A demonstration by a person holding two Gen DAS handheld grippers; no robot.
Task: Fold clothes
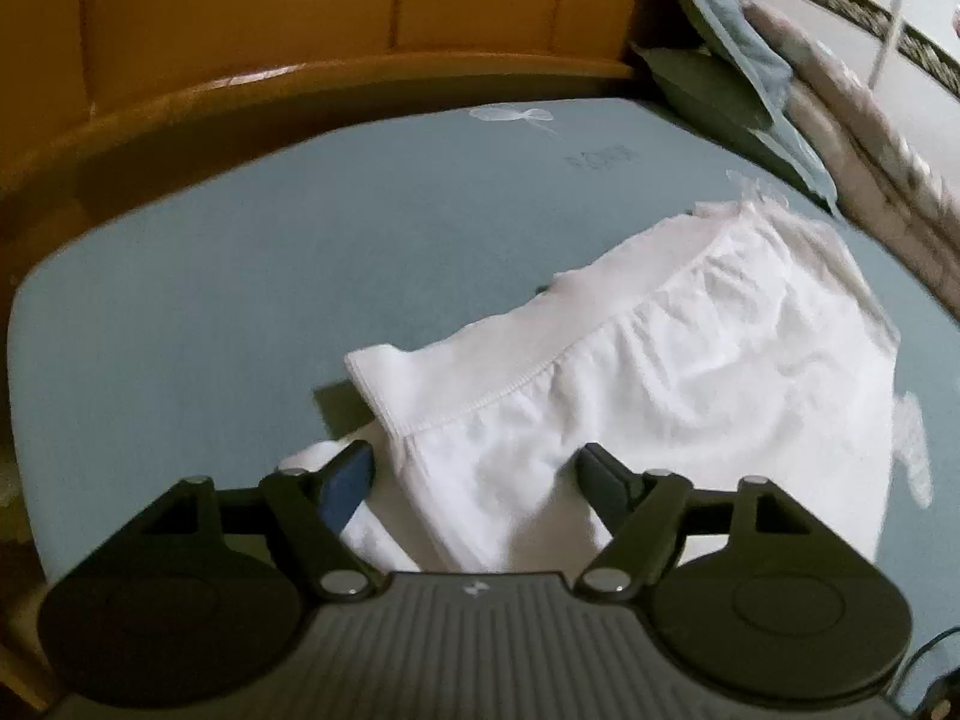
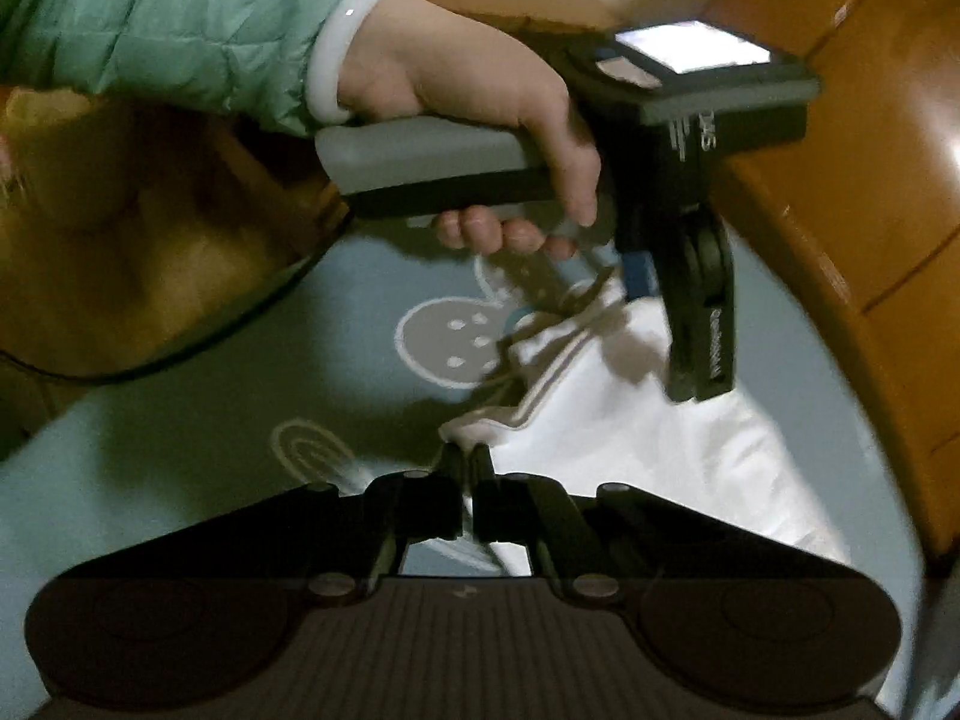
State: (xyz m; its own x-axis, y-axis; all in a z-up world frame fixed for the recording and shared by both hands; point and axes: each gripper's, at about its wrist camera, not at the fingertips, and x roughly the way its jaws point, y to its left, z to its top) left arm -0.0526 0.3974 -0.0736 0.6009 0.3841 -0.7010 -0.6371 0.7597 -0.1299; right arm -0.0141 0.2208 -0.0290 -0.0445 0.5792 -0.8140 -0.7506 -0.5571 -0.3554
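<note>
A white garment with a stitched waistband lies crumpled on the blue-grey sheet. My left gripper hovers open over the garment's near end, with cloth under and between its spread fingers and no pad pressing on it. In the right wrist view my right gripper is shut on a corner of the white garment, its jaws nearly together with a fold of hem between them. Beyond it a hand in a green sleeve holds the left gripper above the cloth, one blue pad showing.
An orange-brown wooden bed frame curves round the far side of the mattress. Folded bedding is heaped at the upper right. White cartoon prints mark the sheet beside the garment. The bed frame also runs along the right.
</note>
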